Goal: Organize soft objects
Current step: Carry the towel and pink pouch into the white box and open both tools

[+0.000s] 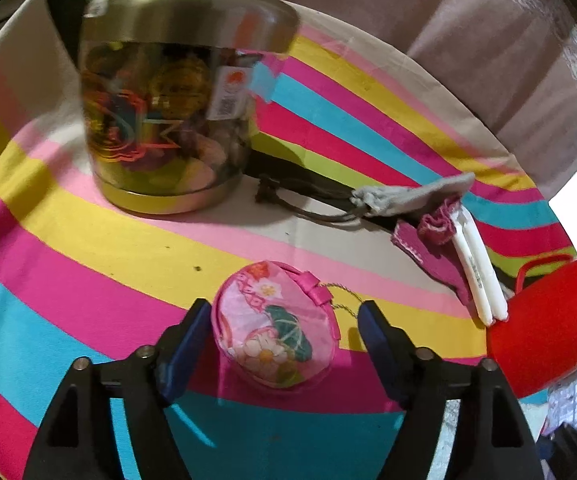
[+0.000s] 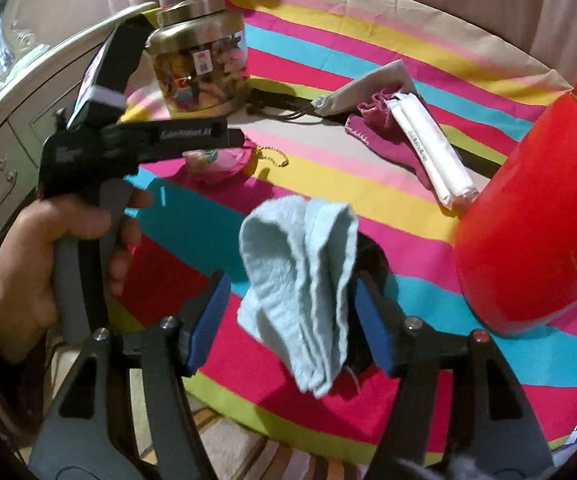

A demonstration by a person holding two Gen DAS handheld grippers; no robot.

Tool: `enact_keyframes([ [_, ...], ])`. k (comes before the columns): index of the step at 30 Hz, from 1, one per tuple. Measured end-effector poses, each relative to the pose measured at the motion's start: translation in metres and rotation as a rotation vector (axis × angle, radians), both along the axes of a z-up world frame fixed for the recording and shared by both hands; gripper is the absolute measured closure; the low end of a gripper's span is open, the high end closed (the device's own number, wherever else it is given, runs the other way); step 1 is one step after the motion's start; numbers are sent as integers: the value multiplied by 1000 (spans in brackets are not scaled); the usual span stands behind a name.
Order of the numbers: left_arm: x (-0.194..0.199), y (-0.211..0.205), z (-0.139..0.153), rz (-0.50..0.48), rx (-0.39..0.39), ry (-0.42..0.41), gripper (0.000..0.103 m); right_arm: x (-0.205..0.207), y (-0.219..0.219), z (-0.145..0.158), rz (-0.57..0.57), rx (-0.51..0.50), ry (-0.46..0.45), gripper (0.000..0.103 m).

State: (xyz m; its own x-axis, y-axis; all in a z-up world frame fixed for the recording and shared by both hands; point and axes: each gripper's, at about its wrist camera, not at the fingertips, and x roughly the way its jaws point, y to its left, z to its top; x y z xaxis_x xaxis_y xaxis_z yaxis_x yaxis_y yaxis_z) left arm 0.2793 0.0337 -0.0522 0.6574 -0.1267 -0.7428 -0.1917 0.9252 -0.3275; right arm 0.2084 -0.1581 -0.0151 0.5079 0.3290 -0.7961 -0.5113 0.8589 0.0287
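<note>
A round pink flowered pouch (image 1: 276, 328) with a thin chain lies flat on the striped tablecloth (image 1: 88, 240). My left gripper (image 1: 284, 320) straddles it, open, with a gap between each blue pad and the pouch. In the right wrist view a folded light-blue cloth (image 2: 304, 280) hangs between the fingers of my right gripper (image 2: 292, 316). It brushes the right pad (image 2: 372, 320) and stands clear of the left pad, so nothing is pinched. Something dark sits behind the cloth. The left gripper (image 2: 234, 138), held by a hand (image 2: 48, 260), hovers over the same pouch (image 2: 216, 160).
A glass jar with a metal lid (image 1: 168, 120) stands at the back left. A grey drawstring bag (image 1: 408, 196), a magenta cloth (image 1: 432, 248) and a white roll (image 1: 476, 272) lie to the right. A red container (image 2: 528, 220) is at the right edge. A white cabinet (image 2: 8, 120) borders the table.
</note>
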Motion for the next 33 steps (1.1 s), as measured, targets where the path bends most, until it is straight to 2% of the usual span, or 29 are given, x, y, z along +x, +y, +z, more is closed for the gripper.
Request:
enact_keyframes([
  [1, 1, -3, 0, -13, 14, 2, 25, 1, 1, -1, -1, -4, -3, 65],
  [2, 1, -5, 0, -18, 24, 4, 24, 3, 4, -2, -2, -13, -1, 78],
  [4, 1, -7, -1, -22, 46, 16, 20, 4, 9, -6, -1, -28, -3, 84],
  [8, 1, -19, -2, -49, 155, 51, 18, -3, 5, 5, 0, 5, -55, 86],
  [11, 5, -25, -10, -72, 208, 97, 11, -8, -5, 15, -27, 50, -94, 87],
  [15, 12, -40, -12, -119, 329, 103, 13, -13, -17, 30, -63, 98, -141, 87],
  [17, 11, -41, -7, -133, 330, 90, 32, -15, -23, 41, -80, 129, -160, 87],
  [23, 0, -40, 4, -144, 319, 91, 33, -22, -54, 77, -157, 185, -207, 87],
  [28, -30, -47, 49, -128, 324, -24, 33, -39, -95, 98, -242, 207, -225, 87],
  [33, -72, -85, 101, -224, 257, -143, 33, -66, -144, 106, -335, 186, -235, 87],
])
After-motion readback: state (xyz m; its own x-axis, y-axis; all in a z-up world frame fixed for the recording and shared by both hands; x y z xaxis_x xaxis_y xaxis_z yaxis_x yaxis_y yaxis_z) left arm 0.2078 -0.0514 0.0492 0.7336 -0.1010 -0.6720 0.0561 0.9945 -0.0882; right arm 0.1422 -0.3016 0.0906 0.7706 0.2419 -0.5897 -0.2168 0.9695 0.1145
